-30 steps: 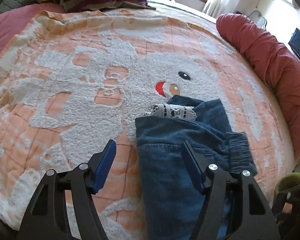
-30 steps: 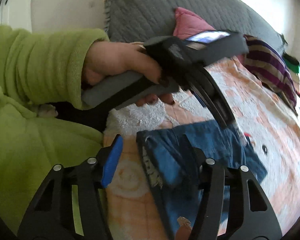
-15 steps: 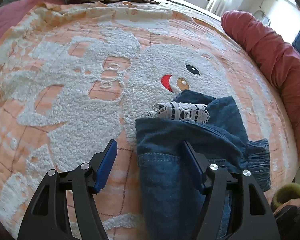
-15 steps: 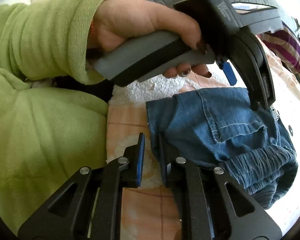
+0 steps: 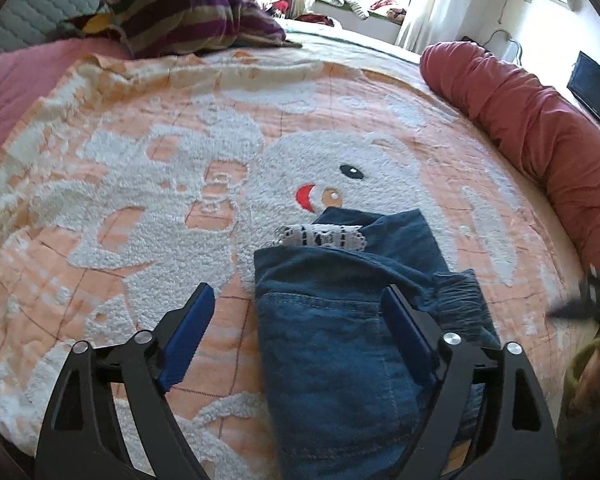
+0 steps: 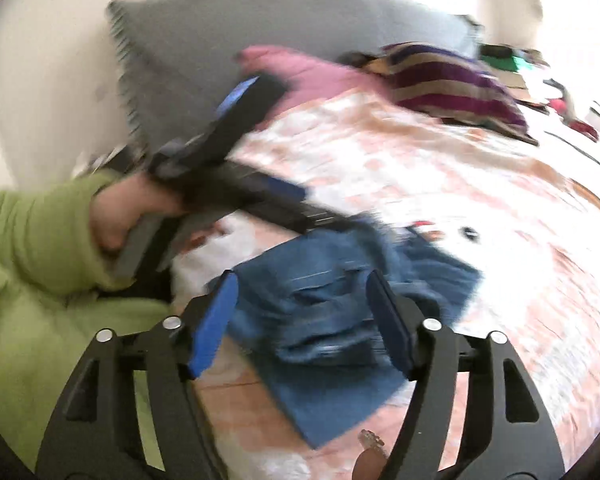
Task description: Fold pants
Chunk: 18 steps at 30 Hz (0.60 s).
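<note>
- Peach-and-white fleece blanket (image 5: 148, 184) covers the bed under you.
- Folded blue denim pants (image 5: 340, 344) lie on it, near the embroidered face.
- Your left gripper (image 5: 300, 332) is opening wide above the pants, gripping nothing.
- Your right gripper (image 6: 304, 320) is opening too, empty, over the blurred denim.

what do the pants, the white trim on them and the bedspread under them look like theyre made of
Pants: blue denim, matte, judging by the woven look, contrast stitching and gathered elastic waistband.
White trim: looks like cotton lace or crochet, with openwork holes showing dark cloth behind.
Bedspread: probably chenille or tufted cotton; raised, nubbly white pile forms a figure on flat peach quilted ground.
</note>
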Each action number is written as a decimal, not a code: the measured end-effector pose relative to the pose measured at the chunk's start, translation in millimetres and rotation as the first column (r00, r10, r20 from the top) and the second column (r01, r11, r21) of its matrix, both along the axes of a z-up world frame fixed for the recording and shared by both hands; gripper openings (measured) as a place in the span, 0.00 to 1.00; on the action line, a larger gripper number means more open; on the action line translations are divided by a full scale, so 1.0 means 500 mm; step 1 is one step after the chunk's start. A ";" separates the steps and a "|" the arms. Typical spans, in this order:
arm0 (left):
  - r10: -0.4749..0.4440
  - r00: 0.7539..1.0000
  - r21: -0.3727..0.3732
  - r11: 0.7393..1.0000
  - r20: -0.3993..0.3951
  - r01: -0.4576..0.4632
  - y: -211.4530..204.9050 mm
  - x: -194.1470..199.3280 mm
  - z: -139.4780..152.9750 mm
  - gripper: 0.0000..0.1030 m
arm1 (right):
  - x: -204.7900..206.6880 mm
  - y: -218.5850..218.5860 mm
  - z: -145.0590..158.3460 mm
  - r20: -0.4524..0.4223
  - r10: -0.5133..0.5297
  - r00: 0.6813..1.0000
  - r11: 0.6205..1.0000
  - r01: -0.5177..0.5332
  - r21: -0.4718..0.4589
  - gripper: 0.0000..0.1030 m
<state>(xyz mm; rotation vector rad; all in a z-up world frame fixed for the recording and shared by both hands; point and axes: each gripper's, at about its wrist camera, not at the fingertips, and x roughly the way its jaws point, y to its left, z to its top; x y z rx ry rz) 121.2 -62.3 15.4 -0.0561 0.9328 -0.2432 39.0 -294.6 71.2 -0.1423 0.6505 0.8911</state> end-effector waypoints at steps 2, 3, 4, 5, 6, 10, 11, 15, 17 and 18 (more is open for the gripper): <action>-0.007 1.000 0.016 1.000 0.013 0.007 -0.006 -0.008 0.007 0.84 | 0.029 -0.020 -0.010 -0.027 -0.070 0.997 0.997 0.071 0.017 0.62; -0.009 1.000 0.022 1.000 0.017 0.009 -0.009 -0.012 0.009 0.84 | 0.045 -0.030 -0.016 -0.046 -0.110 0.993 0.994 0.111 0.020 0.62; -0.012 1.000 0.023 1.000 0.019 0.012 -0.011 -0.015 0.011 0.84 | 0.062 -0.039 -0.024 -0.069 -0.156 0.985 0.987 0.158 0.015 0.62; -0.014 1.000 0.023 1.000 0.020 0.014 -0.012 -0.017 0.011 0.85 | 0.075 -0.040 -0.034 -0.089 -0.189 0.978 0.982 0.191 0.009 0.62; -0.014 1.000 0.023 1.000 0.019 0.014 -0.012 -0.019 0.011 0.85 | 0.087 -0.053 -0.041 -0.113 -0.222 0.969 0.975 0.224 0.004 0.62; -0.014 1.000 0.018 1.000 0.008 0.014 -0.009 -0.025 0.000 0.85 | 0.125 -0.082 -0.087 -0.207 -0.327 0.922 0.944 0.330 -0.022 0.62; -0.012 1.000 0.016 1.000 0.004 0.012 -0.007 -0.026 -0.003 0.85 | 0.131 -0.086 -0.099 -0.221 -0.336 0.916 0.941 0.338 -0.026 0.62; 0.003 0.999 -0.006 1.000 -0.032 -0.003 0.010 -0.030 -0.029 0.85 | 0.133 -0.091 -0.126 -0.277 -0.341 0.899 0.937 0.347 -0.026 0.55; 0.006 0.998 -0.025 1.000 -0.055 -0.007 0.017 -0.030 -0.045 0.85 | 0.132 -0.095 -0.140 -0.304 -0.337 0.891 0.938 0.344 -0.032 0.51; 0.005 0.998 -0.038 0.999 -0.066 -0.008 0.020 -0.030 -0.052 0.85 | 0.137 -0.092 -0.149 -0.321 -0.333 0.887 0.940 0.339 -0.037 0.51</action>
